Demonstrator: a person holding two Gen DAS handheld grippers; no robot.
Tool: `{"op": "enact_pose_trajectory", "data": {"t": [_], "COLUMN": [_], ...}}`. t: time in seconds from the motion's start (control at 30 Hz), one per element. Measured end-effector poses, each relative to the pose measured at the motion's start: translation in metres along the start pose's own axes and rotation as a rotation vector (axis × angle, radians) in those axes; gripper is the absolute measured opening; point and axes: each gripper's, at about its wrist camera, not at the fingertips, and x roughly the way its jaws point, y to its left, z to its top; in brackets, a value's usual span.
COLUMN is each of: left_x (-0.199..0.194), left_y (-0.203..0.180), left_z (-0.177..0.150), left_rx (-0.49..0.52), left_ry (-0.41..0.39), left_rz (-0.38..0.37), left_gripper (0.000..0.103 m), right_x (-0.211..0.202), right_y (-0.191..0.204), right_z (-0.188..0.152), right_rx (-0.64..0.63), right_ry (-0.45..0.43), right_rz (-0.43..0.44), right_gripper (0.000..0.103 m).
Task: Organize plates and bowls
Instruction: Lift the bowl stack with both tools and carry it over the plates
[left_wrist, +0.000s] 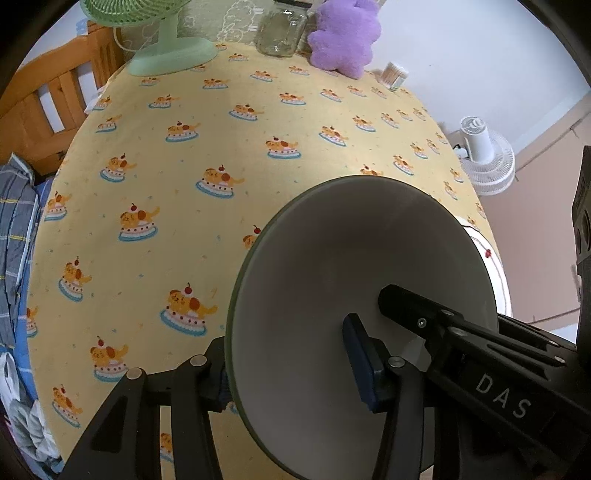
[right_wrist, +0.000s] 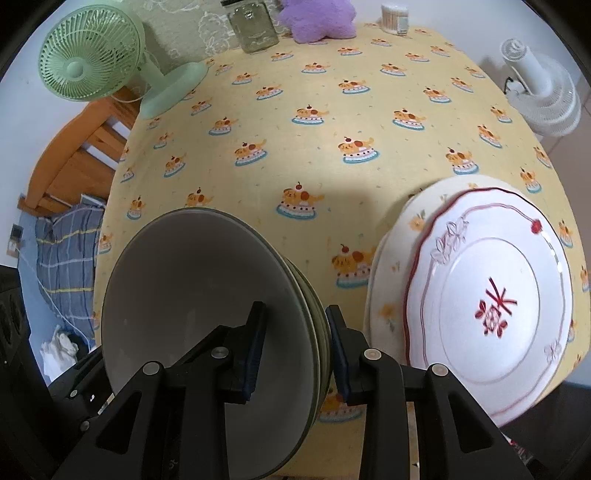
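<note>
A stack of grey-green bowls sits on the yellow tablecloth near the front edge. My left gripper straddles the left rim of the bowls, shut, with one pad outside and one pressed inside. My right gripper straddles the right rim; its outer pad stands slightly off the nested rims, so it is open. One right finger shows inside the bowl in the left wrist view. To the right, a white plate with red trim lies on a cream floral plate.
At the table's back stand a green desk fan, a glass jar, a purple plush and a cotton swab tub. A white fan stands off the right edge. A wooden bed frame and bedding lie to the left.
</note>
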Motion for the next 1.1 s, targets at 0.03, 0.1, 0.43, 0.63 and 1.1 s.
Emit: {"op": "enact_pose_trajectory", "data": {"t": [0.03,0.1,0.43,0.63,1.1], "left_x": [-0.004,-0.011,-0.03,-0.038,-0.031], "left_y": [-0.001,-0.003,-0.029,-0.054,-0.127], "left_z": [-0.001,-0.002,-0.004,-0.003,-0.004], "left_rx": [0.006,0.019,0.06,0.037,-0.049], "left_ry": [-0.003,-0.01,-0.066,-0.126,-0.188], "left_rz": [-0.002,-0.006,0.034,0.072,0.095], "left_gripper": [0.05,0.05,0.05,0.05,0.05], "right_x": [-0.004,-0.011,-0.039,-0.056,-0.092], "right_y": [0.001,0.003,-0.007,-0.024,-0.084], "right_z": [-0.002,-0.005,-0.012,-0.006,0.014], "right_rx": [0.006,0.015,0.037,-0.009,-0.119], "right_ry": [-0.008,-0.019,-0.072,-0.104,-0.127], "right_rz": [-0.003,-0.005,0.024,0.064,0.094], "right_gripper": [0.036,0.036,0.036,0.036,0.036]}}
